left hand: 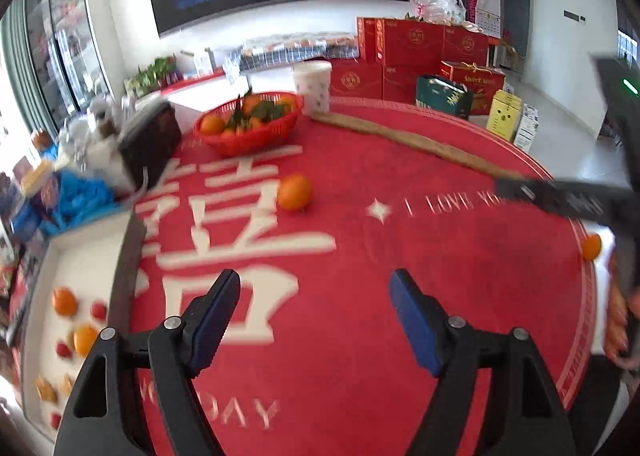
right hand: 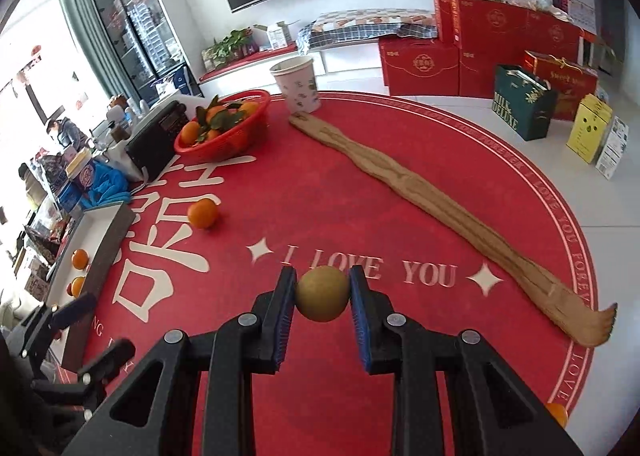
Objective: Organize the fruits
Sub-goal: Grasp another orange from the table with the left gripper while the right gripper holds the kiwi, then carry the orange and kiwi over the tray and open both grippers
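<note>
My right gripper (right hand: pixel 323 276) is shut on a round yellow-green fruit (right hand: pixel 322 294), held above the red round mat (right hand: pixel 360 336). My left gripper (left hand: pixel 316 280) hangs over the mat's near left part, its jaws opening with nothing between them; it also shows low on the left in the right wrist view (right hand: pixel 92 332). A loose orange (left hand: pixel 294 192) (right hand: pixel 203 213) lies on the mat ahead of it. A white tray (left hand: pixel 80 256) (right hand: pixel 100 224) at the left holds oranges and small red fruits. The red basket (left hand: pixel 248 140) (right hand: pixel 224 148) at the back holds leafy oranges.
A paper cup (right hand: pixel 298 84) stands behind the basket, and a long wooden foot-shaped stick (right hand: pixel 440 208) crosses the mat's right side. A black box (left hand: pixel 150 140) and blue cloth (left hand: pixel 80 200) crowd the left. Another orange (right hand: pixel 558 414) sits at the mat's right edge.
</note>
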